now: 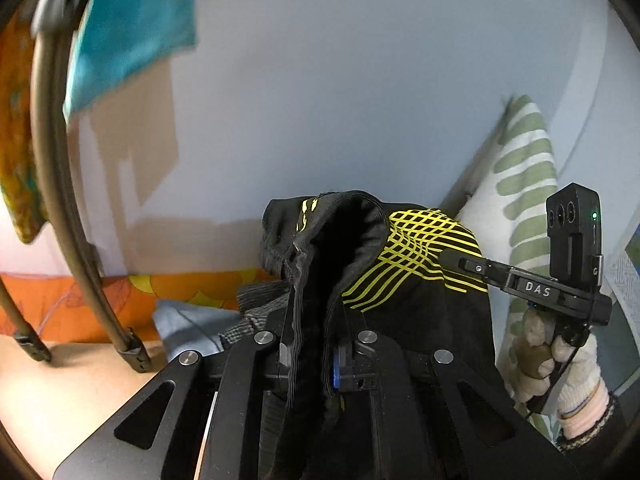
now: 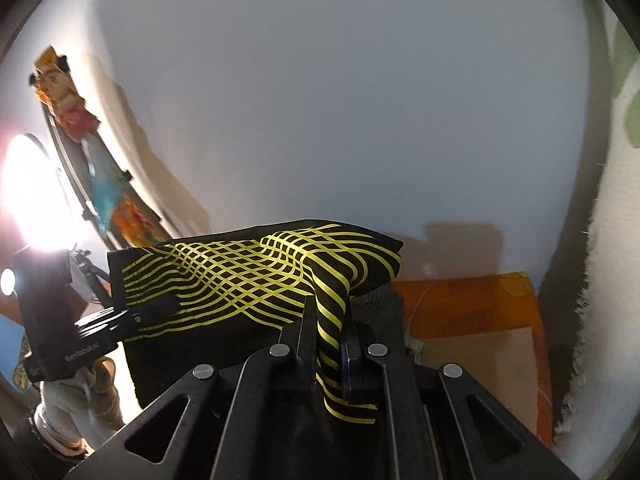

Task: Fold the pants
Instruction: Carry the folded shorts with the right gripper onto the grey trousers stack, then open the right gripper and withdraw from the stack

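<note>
The black pants (image 2: pixel 256 280) with yellow lattice lines hang bunched in the air between both grippers. The left gripper (image 1: pixel 310 354) clamps the ribbed waistband; the right gripper (image 2: pixel 328 340) clamps patterned fabric, both angled downward.

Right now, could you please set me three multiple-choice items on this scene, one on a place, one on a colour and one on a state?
1. Where does the teal cloth hang in the left wrist view?
A. upper left, on the rack
B. lower right
C. on the pants

2. What colour are the lines on the black pants?
A. white
B. yellow
C. red

3. How is the right gripper?
A. wide open, empty
B. shut on a pillow
C. shut on the pants

Answers:
1. A, the cloth drapes high at the left.
2. B, a yellow lattice crosses the fabric.
3. C, striped fabric is pinched between its fingers, as with the left gripper.
</note>
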Available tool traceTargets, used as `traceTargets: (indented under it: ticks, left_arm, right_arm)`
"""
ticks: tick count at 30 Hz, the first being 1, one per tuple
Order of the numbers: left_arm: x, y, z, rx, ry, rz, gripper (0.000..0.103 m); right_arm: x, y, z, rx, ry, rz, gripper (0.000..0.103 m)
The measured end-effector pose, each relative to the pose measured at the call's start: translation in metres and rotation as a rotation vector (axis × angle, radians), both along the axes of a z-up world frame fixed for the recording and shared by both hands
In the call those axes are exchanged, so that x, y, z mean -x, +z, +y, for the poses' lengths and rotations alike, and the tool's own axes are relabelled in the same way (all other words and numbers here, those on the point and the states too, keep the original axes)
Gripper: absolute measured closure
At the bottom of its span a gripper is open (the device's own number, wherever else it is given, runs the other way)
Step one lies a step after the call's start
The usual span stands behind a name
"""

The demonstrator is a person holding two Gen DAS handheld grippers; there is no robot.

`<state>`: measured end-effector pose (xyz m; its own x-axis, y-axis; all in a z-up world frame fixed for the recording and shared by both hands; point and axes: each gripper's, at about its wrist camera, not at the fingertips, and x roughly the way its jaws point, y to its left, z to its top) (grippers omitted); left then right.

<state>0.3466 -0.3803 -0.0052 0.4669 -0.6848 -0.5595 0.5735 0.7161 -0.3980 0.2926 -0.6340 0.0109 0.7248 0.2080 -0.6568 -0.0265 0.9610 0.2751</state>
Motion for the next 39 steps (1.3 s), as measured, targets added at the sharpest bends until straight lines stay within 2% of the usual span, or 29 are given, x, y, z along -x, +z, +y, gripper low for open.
traceTargets:
  ticks: [3,5,6,7,8,9,13,15,19,24,26,27,28,30,35,39]
  left_arm:
    - [-0.006,-0.007,-0.003,-0.034,0.024,0.008,0.087]
    - [-0.008,-0.011,-0.003,-0.056,0.035,0.028,0.08]
    - [-0.01,-0.012,-0.002,-0.068,0.042,0.031,0.069]
    - [-0.01,-0.012,-0.001,-0.078,0.051,0.024,0.064]
    - [-0.008,-0.013,0.001,-0.095,0.061,0.01,0.054]
    - [-0.006,-0.012,0.003,-0.104,0.066,0.005,0.05]
    - [0.001,-0.005,0.014,-0.12,0.091,-0.018,0.048]
    - [0.011,0.001,0.019,-0.115,0.072,-0.031,0.048]
    - [0.039,0.007,0.022,-0.164,0.031,-0.085,0.048]
    - [0.07,0.003,0.037,-0.133,0.013,-0.05,0.048]
    - [0.084,0.0,0.043,-0.152,0.003,-0.057,0.048]
    - [0.088,-0.001,0.044,-0.165,0.0,-0.058,0.048]
    - [0.092,-0.002,0.049,-0.173,-0.002,-0.056,0.048]
    - [0.099,-0.002,0.057,-0.187,0.002,-0.058,0.048]
    - [0.11,0.0,0.071,-0.178,0.018,-0.05,0.048]
    - [0.124,0.005,0.082,-0.173,0.016,-0.049,0.048]
  right_arm:
    - [-0.014,-0.013,0.003,0.017,-0.004,0.026,0.096]
    - [-0.018,-0.021,0.003,0.03,-0.022,0.043,0.089]
    - [-0.019,-0.024,0.0,0.031,-0.031,0.054,0.078]
    - [-0.017,-0.025,-0.004,0.032,-0.053,0.063,0.067]
    - [-0.013,-0.024,-0.009,0.033,-0.073,0.065,0.065]
    - [-0.012,-0.022,-0.01,0.033,-0.092,0.063,0.063]
    - [0.024,-0.013,-0.021,-0.029,-0.129,0.046,0.06]
    - [0.05,-0.012,-0.02,-0.051,-0.123,0.04,0.058]
    - [0.083,-0.023,-0.012,-0.083,-0.079,0.073,0.057]
    - [0.099,-0.039,-0.002,-0.145,-0.049,0.134,0.058]
    - [0.102,-0.042,0.007,-0.148,-0.038,0.144,0.058]
    - [0.106,-0.042,0.009,-0.146,-0.032,0.143,0.066]
    - [0.106,-0.041,0.012,-0.142,-0.028,0.142,0.082]
    - [0.106,-0.036,0.016,-0.116,-0.018,0.14,0.096]
    - [0.105,-0.029,0.021,0.057,-0.079,0.155,0.097]
    - [0.11,-0.032,0.031,0.131,-0.093,0.175,0.086]
